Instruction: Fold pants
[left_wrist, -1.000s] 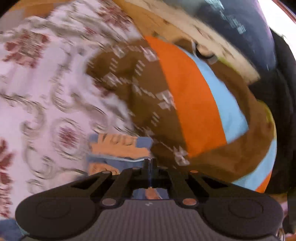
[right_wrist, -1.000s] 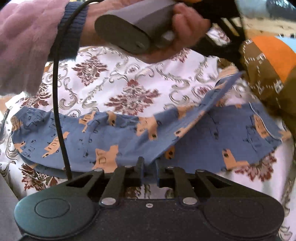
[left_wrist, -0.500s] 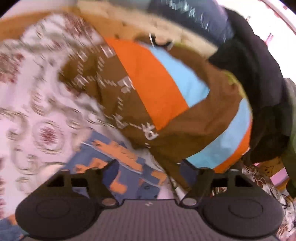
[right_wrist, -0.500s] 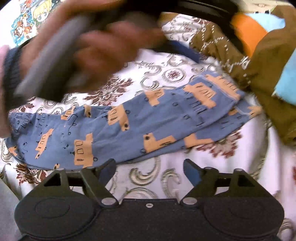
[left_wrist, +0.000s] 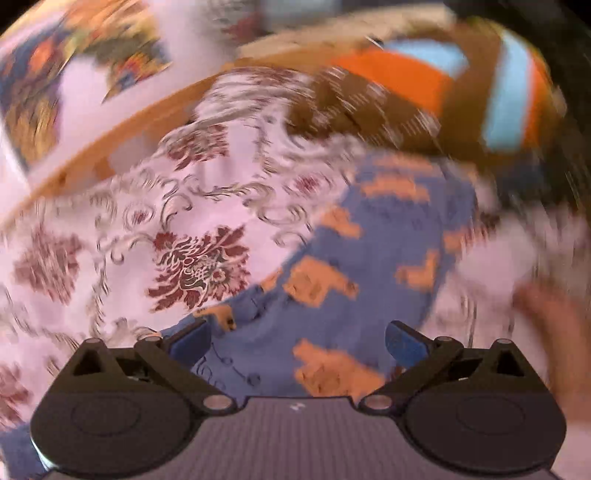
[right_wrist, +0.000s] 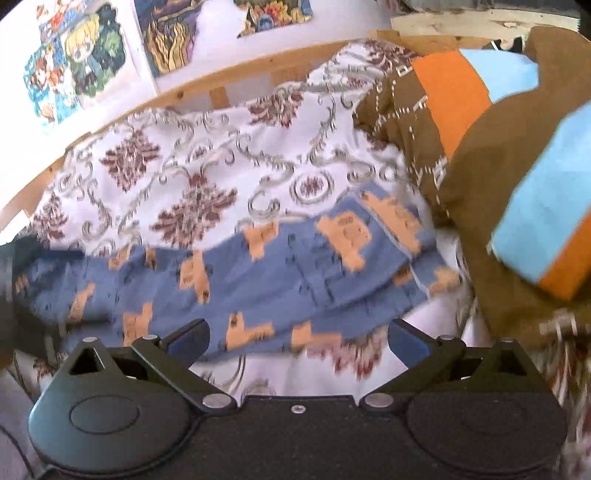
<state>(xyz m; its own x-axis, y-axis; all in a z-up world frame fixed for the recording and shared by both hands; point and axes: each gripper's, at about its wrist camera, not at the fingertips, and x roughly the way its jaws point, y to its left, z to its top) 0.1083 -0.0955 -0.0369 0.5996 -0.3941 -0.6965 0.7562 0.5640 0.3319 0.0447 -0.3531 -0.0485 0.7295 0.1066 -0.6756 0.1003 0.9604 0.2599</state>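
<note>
The blue pants (right_wrist: 280, 269) with orange truck prints lie folded lengthwise on the white patterned bedsheet (right_wrist: 207, 173), stretching from left to right. My right gripper (right_wrist: 297, 338) is open and empty, just above the near edge of the pants. My left gripper (left_wrist: 297, 338) is open and empty over the pants (left_wrist: 369, 273), which run away from it up to the right. The left wrist view is blurred by motion.
A brown, orange and light-blue blanket (right_wrist: 509, 155) is heaped at the right, against the pants' right end; it also shows in the left wrist view (left_wrist: 436, 92). A wooden bed rail (right_wrist: 221, 83) and a wall with posters (right_wrist: 81, 59) are behind. A blurred hand (left_wrist: 550, 325) is at right.
Both grippers were shut on the pants a second ago and have opened and let go. The pants now lie folded on the sheet. The left gripper has swung to the left.
</note>
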